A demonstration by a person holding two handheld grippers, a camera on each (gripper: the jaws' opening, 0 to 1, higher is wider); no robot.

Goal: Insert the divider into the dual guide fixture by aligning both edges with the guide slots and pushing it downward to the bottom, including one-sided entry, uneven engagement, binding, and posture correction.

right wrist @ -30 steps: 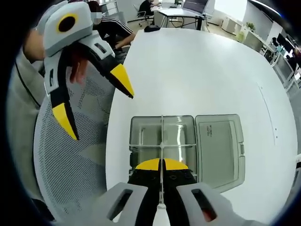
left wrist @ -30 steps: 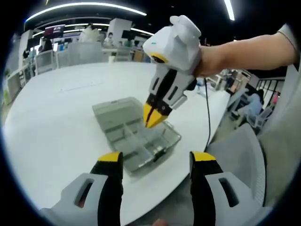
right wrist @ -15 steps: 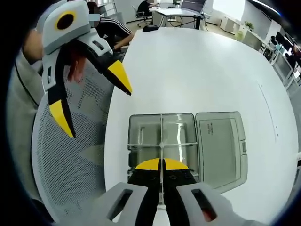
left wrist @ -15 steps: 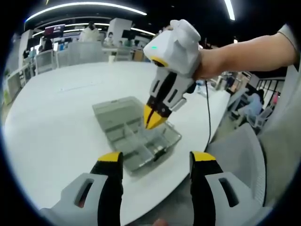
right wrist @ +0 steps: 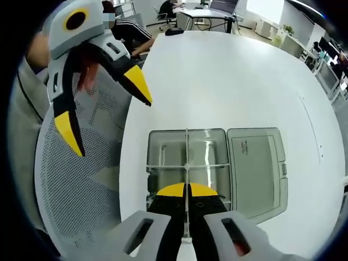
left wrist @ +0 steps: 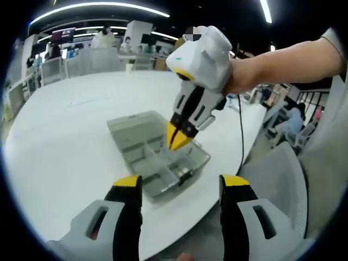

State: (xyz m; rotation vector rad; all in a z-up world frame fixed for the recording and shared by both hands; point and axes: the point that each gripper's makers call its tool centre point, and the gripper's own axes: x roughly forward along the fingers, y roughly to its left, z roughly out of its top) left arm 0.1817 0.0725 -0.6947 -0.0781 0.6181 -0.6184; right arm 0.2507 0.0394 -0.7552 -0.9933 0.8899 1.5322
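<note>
- Right gripper view: the right gripper (right wrist: 186, 191) has its jaws pressed tight on the thin clear divider (right wrist: 186, 163), which stands upright and runs straight away from the jaws.
- The divider sits over the middle of the clear box (right wrist: 187, 166), the fixture with the guide slots. A crosswise clear wall meets it near the jaw tips. I cannot tell how deep it sits in the slots.
- The box lies near the table (right wrist: 228, 76) edge closest to the person, with its lid (right wrist: 256, 166) folded open flat beside it.
- Compared with one second ago, the box looks a touch lower and wider in this view, and the right gripper has stayed clamped on the divider. The change is small.
- Left gripper view: the left gripper (left wrist: 181, 185) has its jaws wide apart with nothing between them. It hangs off the table edge, near the box (left wrist: 157, 157).
- Here the right gripper (left wrist: 178, 137) points down into the box, held by a hand (left wrist: 244, 68). Its white body sits a bit further left than a second ago, and its yellow tips have stayed on the same spot.
- In the right gripper view the left gripper (right wrist: 100, 111) hangs over a grey mesh chair (right wrist: 81, 185), apart from the box.
- More desks and seated people are far off behind the table. Nothing lies between the jaws and the box.
</note>
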